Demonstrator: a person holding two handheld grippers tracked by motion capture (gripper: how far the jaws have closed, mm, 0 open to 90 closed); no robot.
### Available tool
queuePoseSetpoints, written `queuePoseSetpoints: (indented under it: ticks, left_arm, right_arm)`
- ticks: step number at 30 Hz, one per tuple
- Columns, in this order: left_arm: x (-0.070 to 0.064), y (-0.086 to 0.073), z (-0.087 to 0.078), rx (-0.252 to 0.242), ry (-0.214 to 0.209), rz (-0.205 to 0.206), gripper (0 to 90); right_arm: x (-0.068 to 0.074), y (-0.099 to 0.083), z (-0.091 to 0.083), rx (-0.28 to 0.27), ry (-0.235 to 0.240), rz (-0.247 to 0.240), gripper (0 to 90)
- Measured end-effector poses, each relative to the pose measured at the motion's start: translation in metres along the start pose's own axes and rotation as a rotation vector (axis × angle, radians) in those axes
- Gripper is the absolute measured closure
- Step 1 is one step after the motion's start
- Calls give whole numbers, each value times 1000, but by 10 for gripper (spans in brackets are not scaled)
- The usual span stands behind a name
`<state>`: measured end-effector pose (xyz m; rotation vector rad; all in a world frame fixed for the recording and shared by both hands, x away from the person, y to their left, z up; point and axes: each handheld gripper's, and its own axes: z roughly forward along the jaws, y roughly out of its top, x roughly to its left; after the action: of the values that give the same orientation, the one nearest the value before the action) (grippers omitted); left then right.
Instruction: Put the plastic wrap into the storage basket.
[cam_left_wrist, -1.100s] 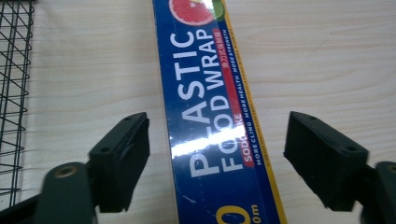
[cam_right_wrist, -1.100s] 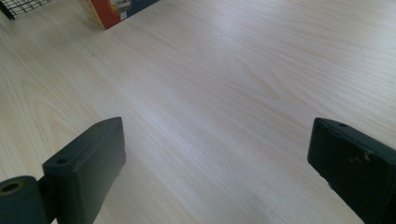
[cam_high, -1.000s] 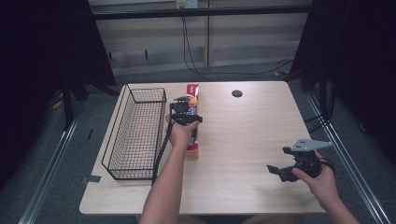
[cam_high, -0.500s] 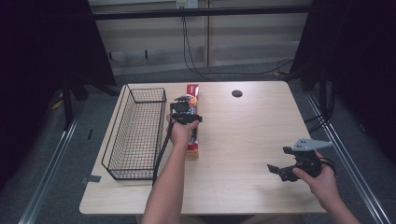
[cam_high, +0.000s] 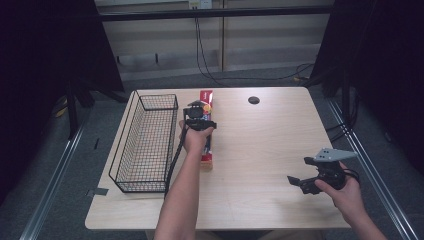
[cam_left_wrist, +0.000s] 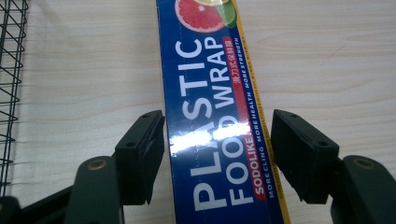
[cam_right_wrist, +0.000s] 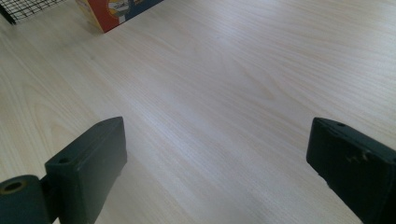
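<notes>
A long blue box of plastic food wrap (cam_left_wrist: 210, 93) lies flat on the wooden table, just right of the wire basket; its red far end (cam_high: 206, 97) and near end (cam_high: 206, 161) stick out past the hand. My left gripper (cam_high: 199, 111) is lowered over the box's middle. Its jaws (cam_left_wrist: 217, 140) straddle the box, one close along each long side with a thin gap still showing, so it is open. My right gripper (cam_high: 301, 182) is held low at the table's front right, open (cam_right_wrist: 217, 154) over bare wood, well clear of the box's end (cam_right_wrist: 116, 11).
A black wire basket (cam_high: 123, 150) stands along the table's left side, right beside the box; its corner (cam_right_wrist: 28, 7) shows in the right gripper view. A dark cable hole (cam_high: 253, 100) sits near the far edge. Bare tabletop (cam_high: 265, 150) lies between the two grippers.
</notes>
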<state>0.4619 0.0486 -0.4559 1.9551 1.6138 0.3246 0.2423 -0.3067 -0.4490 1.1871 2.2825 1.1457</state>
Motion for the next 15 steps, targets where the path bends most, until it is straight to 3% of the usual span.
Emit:
queuePoseSetpoints:
  ticks: [7,10,15]
  left_arm:
    - [-1,2,3,4,9,13,373]
    - [0,4,3,13,-2,-7,379]
    - [-3,4,3,22,20,-40,398]
  right_arm:
    - [-1,0,-1,-1,2,5,46]
    - [-1,0,-1,-2,5,3,46]
    - [0,0,-1,-4,12,4,46]
